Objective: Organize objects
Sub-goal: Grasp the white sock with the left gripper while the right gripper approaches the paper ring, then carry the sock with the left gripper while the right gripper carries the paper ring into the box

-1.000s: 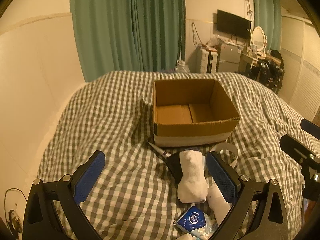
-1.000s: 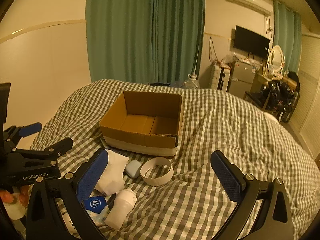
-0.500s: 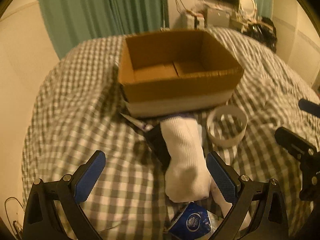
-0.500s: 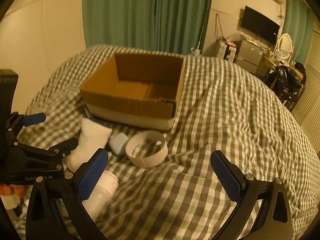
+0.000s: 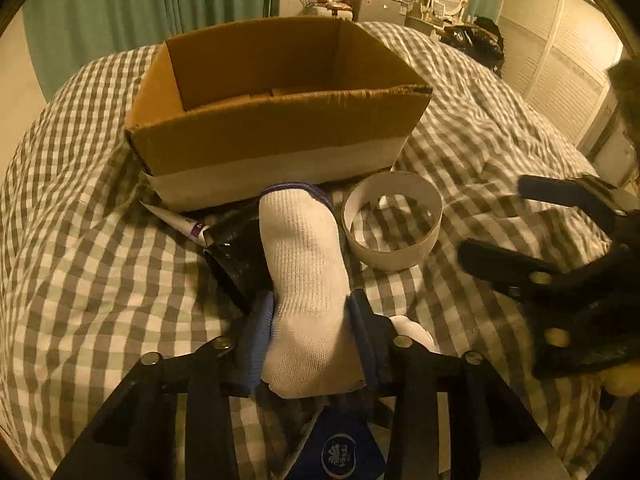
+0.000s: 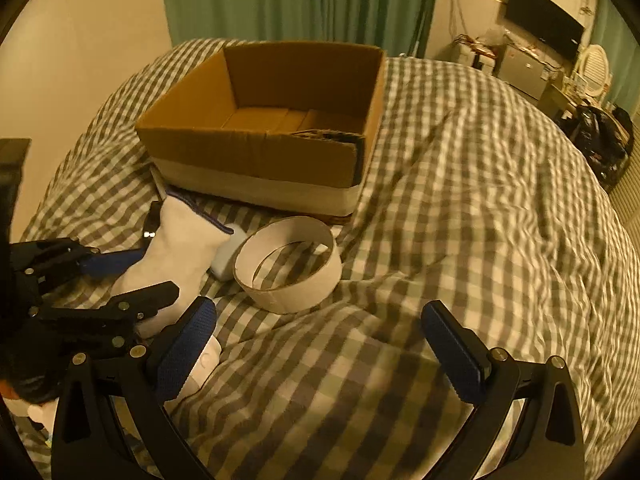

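Dim warm yellow light throughout. Grey-and-white checked bed cover (image 6: 460, 208) fills most of both views, rumpled. Behind it hang long teal-green curtains (image 6: 300, 0), beside a plain cream wall (image 6: 80, 40). At far right, a black flat-screen TV (image 6: 542, 20) is mounted on the wall above a cluttered grey low cabinet (image 6: 524, 68). An oval white-framed mirror (image 6: 596, 66) stands nearby, next to a black bag or pile (image 6: 600, 140). White louvred wardrobe doors (image 5: 560, 68) at right in the left wrist view.

White sock (image 5: 306, 280) before the open cardboard box (image 5: 276, 120).
Sock lies lengthwise, cuff toward the box; paper ring (image 5: 394, 226) just right.
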`<act>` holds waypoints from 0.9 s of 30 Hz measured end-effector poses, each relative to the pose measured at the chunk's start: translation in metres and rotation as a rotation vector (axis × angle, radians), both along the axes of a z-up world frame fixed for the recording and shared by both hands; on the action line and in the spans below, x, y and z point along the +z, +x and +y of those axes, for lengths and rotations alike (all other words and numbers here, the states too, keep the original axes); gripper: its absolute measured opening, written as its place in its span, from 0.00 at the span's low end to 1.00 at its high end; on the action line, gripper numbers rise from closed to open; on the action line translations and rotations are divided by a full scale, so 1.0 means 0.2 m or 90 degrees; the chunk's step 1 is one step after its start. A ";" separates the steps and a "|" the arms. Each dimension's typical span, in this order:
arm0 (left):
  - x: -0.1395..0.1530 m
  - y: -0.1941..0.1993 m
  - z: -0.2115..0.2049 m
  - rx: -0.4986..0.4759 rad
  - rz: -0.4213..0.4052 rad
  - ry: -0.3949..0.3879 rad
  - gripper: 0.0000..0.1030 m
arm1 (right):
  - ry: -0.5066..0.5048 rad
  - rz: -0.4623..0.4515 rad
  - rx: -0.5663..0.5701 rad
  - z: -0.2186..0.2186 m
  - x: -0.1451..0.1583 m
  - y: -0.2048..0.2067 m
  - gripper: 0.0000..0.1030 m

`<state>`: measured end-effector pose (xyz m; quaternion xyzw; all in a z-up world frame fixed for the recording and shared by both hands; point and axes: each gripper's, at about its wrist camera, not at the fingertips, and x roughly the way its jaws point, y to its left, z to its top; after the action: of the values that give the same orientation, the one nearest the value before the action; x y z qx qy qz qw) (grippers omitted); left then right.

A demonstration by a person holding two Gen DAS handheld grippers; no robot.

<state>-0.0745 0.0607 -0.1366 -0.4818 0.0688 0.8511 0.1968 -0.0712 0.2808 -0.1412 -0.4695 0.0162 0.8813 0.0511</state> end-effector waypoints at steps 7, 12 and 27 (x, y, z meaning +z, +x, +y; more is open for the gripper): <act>0.13 -0.03 -0.14 0.051 0.019 0.030 0.32 | 0.011 -0.034 0.037 -0.03 -0.05 -0.13 1.00; 0.16 -0.07 -0.21 0.072 0.038 0.019 0.32 | 0.005 -0.082 0.070 -0.10 -0.13 -0.27 1.00; 0.21 -0.01 -0.25 0.071 0.050 0.044 0.31 | 0.076 -0.157 0.032 -0.14 -0.31 -0.38 0.83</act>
<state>-0.0767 0.0099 -0.0950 -0.4438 0.0203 0.8809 0.1630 -0.1464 0.2533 -0.2031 -0.5706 -0.0546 0.8174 0.0581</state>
